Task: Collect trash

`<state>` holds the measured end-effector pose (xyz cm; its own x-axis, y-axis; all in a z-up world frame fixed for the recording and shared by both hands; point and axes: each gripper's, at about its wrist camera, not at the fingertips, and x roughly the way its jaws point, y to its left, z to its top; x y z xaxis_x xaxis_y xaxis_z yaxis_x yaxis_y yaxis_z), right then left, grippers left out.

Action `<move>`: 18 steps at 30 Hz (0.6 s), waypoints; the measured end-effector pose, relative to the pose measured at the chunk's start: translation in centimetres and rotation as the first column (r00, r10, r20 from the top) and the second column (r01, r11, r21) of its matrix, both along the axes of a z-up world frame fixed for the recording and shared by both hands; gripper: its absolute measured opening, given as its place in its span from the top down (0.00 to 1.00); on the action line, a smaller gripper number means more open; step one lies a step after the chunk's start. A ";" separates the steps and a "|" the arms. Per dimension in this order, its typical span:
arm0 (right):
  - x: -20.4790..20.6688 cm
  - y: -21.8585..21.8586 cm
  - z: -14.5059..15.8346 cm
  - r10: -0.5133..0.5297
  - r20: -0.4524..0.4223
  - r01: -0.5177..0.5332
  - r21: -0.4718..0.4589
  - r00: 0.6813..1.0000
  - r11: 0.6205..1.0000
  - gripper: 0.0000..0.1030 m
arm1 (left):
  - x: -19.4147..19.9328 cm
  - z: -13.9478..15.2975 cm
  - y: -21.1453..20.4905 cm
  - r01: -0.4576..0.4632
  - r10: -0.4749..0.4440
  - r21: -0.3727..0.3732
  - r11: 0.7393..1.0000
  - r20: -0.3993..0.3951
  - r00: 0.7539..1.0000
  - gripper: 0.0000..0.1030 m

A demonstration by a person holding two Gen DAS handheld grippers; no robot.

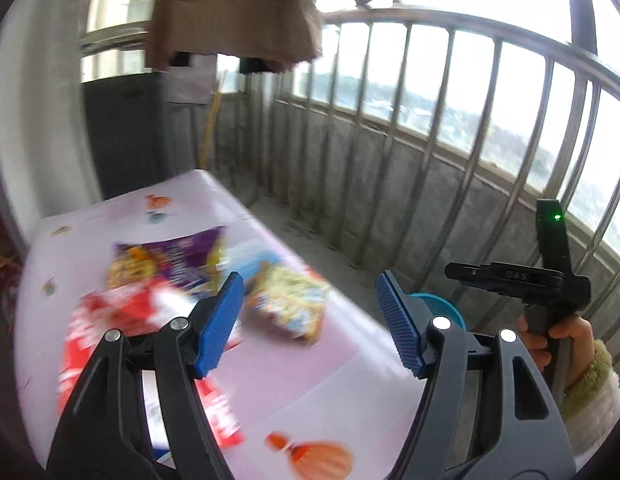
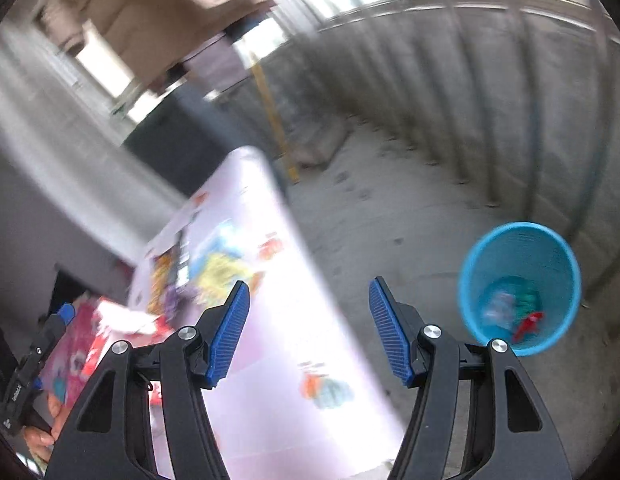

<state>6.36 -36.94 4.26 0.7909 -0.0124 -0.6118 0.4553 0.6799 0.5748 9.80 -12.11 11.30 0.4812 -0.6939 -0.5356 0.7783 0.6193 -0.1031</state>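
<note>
Left gripper (image 1: 310,316) jaws wide, nothing btwn; snack wrappers (image 1: 166,280) on table (image 1: 310,392) just beyond left jaw. Right gripper (image 2: 310,320) also wide, empty. Only right view shows inside blue bin (image 2: 520,288), right of jaws on open floor past table edge.
</note>
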 end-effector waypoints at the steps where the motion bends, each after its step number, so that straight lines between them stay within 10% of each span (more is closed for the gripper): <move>1: 0.6 0.9 0.3 0.031 0.006 -0.031 -0.002 1.000 1.000 0.41 | 0.0 0.2 2.0 -0.030 0.031 -0.008 1.000 0.006 1.000 0.37; 10: 6.8 11.3 2.6 0.339 0.078 -0.338 -0.032 0.937 0.941 0.41 | -0.3 0.0 15.7 -0.272 0.274 -0.057 0.961 0.029 0.961 0.42; 18: 12.1 19.9 2.9 0.504 0.097 -0.505 -0.018 0.858 0.863 0.45 | 3.9 -3.6 19.9 -0.319 0.281 -0.139 0.938 -0.238 0.930 0.59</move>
